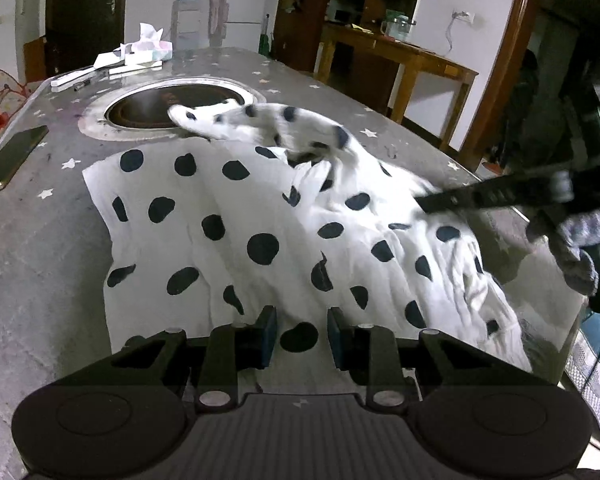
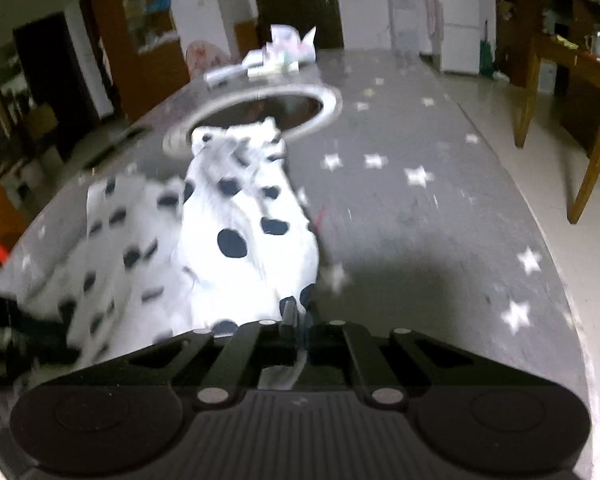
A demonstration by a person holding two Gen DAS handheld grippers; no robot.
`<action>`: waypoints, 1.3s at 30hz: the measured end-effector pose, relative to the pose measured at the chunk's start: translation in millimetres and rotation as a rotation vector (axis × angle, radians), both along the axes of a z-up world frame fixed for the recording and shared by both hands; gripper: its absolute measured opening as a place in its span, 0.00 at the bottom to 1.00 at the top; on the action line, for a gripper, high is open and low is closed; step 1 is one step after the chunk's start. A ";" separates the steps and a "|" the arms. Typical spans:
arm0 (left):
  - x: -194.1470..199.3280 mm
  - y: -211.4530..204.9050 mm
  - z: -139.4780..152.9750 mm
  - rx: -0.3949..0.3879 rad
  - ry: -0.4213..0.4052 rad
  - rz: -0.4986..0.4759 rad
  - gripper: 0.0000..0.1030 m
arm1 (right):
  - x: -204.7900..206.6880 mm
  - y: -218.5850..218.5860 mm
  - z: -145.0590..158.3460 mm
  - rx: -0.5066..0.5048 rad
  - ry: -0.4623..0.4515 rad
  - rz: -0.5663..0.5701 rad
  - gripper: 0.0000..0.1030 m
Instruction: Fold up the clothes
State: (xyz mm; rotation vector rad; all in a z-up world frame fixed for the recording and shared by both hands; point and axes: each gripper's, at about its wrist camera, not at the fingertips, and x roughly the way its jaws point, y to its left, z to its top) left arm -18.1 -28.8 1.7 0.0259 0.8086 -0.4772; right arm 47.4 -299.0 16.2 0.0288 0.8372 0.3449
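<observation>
Directly ahead of the left hand-held gripper, the polka-dot garment lies spread on the table, its near hem passing between and under the two fingers. Its long axis runs from that hem away toward the round recess set in the table top, where a sleeve drapes over the metal rim. The garment's left half lies flat; its right half is bunched and raised in a ridge.

Left hand-held gripper: jaws spread, with a clear gap between the pads. A dotted patch of cloth shows in the gap, but no pinch is made; whether the pads touch the cloth cannot be told.

Right hand-held gripper: jaws pressed together on a fold of the garment at its right edge. In the right wrist view, the cloth rises from the table into the closed fingertips, and the raised strip trails forward to the sleeve at the recess. The view is blurred, so the depth of the pinch cannot be told. In the left wrist view, this tool enters from the right over the bunched side.

Judgement: the right hand-held gripper, nearer the raised side, carries the fold; that side must travel leftward across the long axis onto the flat half, while the left unit is placed to secure the near hem.
</observation>
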 end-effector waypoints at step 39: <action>9.0 10.3 -0.6 -0.073 0.049 -0.020 0.35 | 245.2 105.7 -18.4 -0.122 -0.072 0.193 0.03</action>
